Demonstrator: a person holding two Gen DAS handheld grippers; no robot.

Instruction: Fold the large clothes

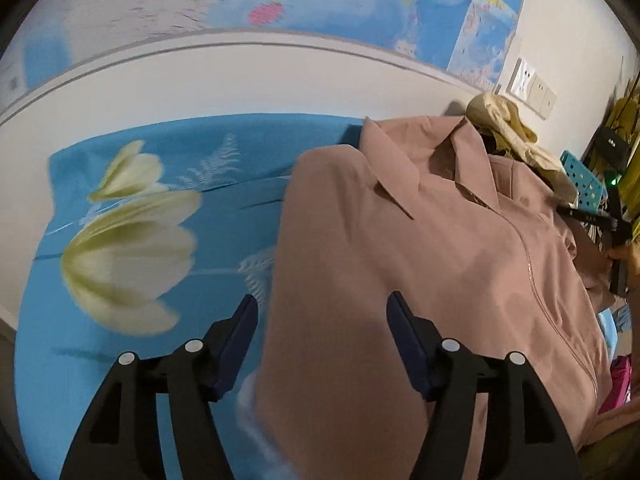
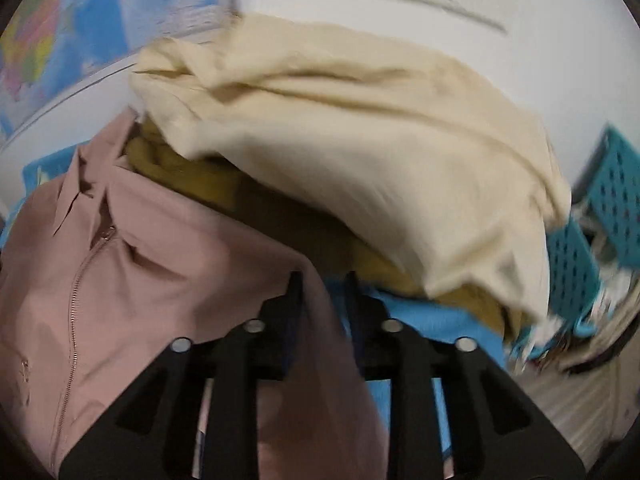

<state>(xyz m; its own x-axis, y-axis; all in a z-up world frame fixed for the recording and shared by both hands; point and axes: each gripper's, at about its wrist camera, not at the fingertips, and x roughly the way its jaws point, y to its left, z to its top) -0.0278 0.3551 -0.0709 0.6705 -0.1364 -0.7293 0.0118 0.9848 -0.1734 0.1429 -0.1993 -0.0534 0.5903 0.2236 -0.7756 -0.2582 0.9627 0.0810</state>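
Pink zip-front jacket (image 1: 440, 260) lies spread on a blue flowered bedsheet (image 1: 140, 240). The left hand-held gripper (image 1: 322, 312) hangs with jaws apart over its edge; the right hand-held gripper (image 2: 322, 280) straddles its far edge, slightly parted, beside a cream garment (image 2: 360, 140).

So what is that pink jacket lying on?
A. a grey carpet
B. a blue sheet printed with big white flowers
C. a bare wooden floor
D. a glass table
B: the left wrist view shows the pink jacket spread over a blue sheet printed with large white flowers.
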